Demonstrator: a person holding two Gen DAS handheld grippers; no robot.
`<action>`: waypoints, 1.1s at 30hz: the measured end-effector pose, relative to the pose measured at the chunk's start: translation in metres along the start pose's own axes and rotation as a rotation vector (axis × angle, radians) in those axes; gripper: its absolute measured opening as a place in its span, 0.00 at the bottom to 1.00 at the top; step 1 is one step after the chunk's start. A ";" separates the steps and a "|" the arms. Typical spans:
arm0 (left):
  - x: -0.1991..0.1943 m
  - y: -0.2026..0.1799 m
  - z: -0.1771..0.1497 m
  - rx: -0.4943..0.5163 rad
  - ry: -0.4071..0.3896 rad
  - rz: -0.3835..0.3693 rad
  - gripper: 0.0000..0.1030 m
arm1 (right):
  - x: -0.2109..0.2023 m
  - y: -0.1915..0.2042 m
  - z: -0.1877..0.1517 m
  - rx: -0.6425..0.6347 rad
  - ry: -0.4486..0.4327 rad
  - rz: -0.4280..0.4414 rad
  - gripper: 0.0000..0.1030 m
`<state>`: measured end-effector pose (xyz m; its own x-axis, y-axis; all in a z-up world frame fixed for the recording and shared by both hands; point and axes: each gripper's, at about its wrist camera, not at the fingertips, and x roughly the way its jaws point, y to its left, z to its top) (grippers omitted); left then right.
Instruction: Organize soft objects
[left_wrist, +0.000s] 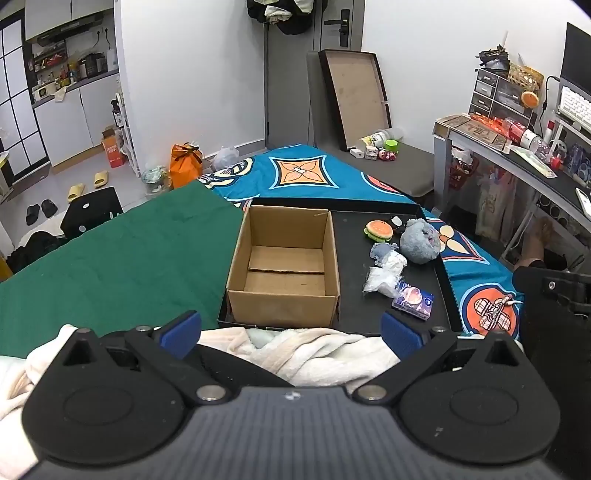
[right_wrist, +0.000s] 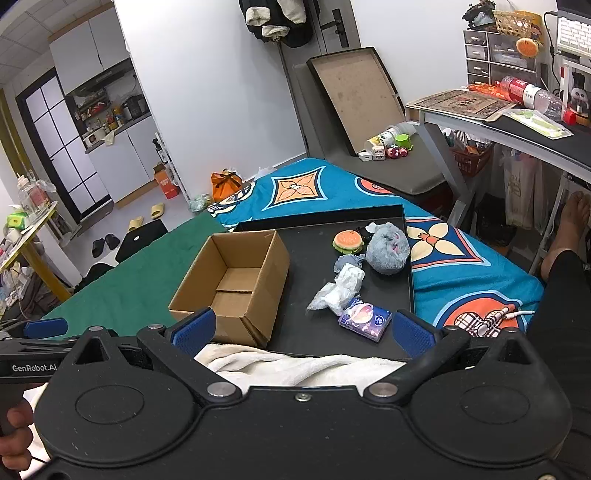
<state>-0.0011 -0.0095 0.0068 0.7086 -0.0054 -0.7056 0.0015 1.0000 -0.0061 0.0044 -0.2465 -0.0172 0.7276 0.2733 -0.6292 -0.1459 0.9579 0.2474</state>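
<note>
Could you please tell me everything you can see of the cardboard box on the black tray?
The cardboard box is plain brown corrugated board, rectangular and upright, with its top open. Nothing lies inside; two bottom flaps meet at a seam across the floor. It stands on the left part of the black tray, apart from the soft items on the tray's right. No gripper touches it.

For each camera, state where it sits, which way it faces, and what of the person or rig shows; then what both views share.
Left wrist: on the left gripper, facing forward over the empty brown cardboard box in the black tray; the open blue pads frame it.
Right wrist: on the right gripper, facing the blue tissue pack; the left gripper's blue pad and a hand show at the left.
Shared: box, tray, grey plush ball, burger toy.
</note>
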 end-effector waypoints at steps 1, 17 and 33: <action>0.000 -0.001 0.000 0.000 0.001 0.000 0.99 | 0.000 0.000 0.000 0.000 0.000 0.000 1.00; 0.000 0.004 -0.002 -0.006 0.003 -0.001 0.99 | 0.002 0.004 -0.002 -0.005 0.002 -0.002 1.00; 0.000 0.005 -0.003 -0.005 0.001 -0.003 0.99 | 0.001 0.006 -0.004 -0.009 0.000 0.001 1.00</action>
<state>-0.0035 -0.0040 0.0047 0.7082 -0.0083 -0.7060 0.0001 0.9999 -0.0117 0.0013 -0.2399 -0.0187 0.7277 0.2741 -0.6287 -0.1527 0.9584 0.2411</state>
